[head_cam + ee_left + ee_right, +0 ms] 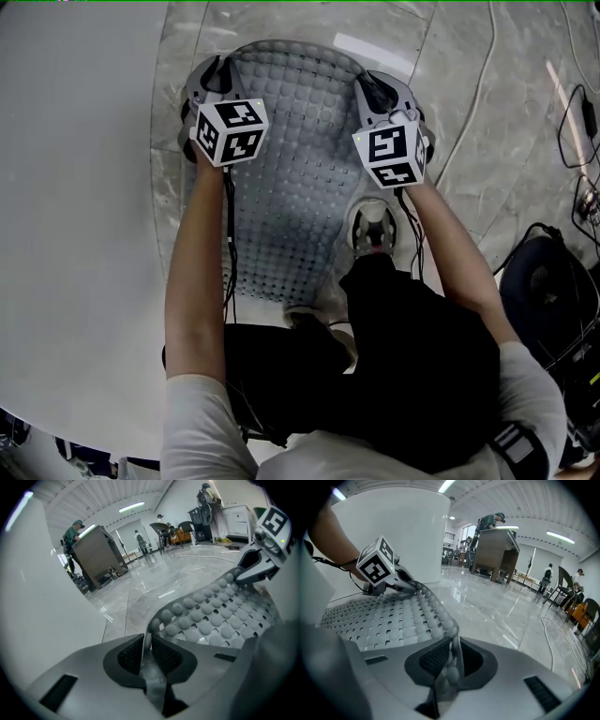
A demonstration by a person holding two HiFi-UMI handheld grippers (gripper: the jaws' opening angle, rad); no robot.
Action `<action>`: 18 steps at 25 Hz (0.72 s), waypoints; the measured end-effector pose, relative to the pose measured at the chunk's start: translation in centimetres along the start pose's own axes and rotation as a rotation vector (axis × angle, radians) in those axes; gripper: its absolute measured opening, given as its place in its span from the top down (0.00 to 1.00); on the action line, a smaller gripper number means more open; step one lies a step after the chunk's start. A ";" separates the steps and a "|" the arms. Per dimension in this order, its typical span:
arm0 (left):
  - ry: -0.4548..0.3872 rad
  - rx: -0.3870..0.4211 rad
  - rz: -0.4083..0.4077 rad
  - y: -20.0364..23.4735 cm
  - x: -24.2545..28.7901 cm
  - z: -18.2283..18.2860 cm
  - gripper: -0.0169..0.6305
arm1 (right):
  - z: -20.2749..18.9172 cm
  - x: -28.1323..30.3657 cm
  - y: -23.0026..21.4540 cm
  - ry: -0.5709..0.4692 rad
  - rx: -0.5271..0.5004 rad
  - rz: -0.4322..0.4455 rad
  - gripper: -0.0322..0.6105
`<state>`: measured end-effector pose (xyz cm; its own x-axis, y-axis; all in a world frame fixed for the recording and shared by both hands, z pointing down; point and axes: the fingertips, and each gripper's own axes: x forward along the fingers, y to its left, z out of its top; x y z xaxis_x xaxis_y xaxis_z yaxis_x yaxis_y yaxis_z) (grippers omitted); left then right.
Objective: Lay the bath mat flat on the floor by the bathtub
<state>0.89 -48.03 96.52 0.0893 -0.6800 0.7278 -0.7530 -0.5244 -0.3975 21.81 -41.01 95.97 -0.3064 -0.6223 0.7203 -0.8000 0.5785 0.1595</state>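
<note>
We hold the bath mat by its far short edge, one corner in each tool. The left gripper is closed on the left corner, where the nubbed edge stands pinched between its ribbed pads. The right gripper is likewise clamped on the right corner, with the mat's edge caught between its pads. Both jaw pairs stand almost together, parted only by the sheet. The mat's long axis runs from the grippers back toward our feet, parallel to the white bathtub just beside its left edge. A shoe rests at its right edge. The floor is glossy grey marble tile, with a pale cable lying to the right. The gripper views show a large open hall with ceiling strip lights, a brown cabinet and several people.
</note>
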 end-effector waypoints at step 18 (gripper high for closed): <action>0.029 -0.156 0.026 0.5 -1.6 -2.7 0.46 | -1.3 -0.5 -2.8 -0.008 0.140 -0.056 0.58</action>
<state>-1.42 -45.80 96.63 0.0514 -0.6762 0.7349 -0.8470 -0.4194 -0.3267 24.87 -41.64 95.99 -0.2632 -0.6561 0.7073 -0.8797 0.4643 0.1033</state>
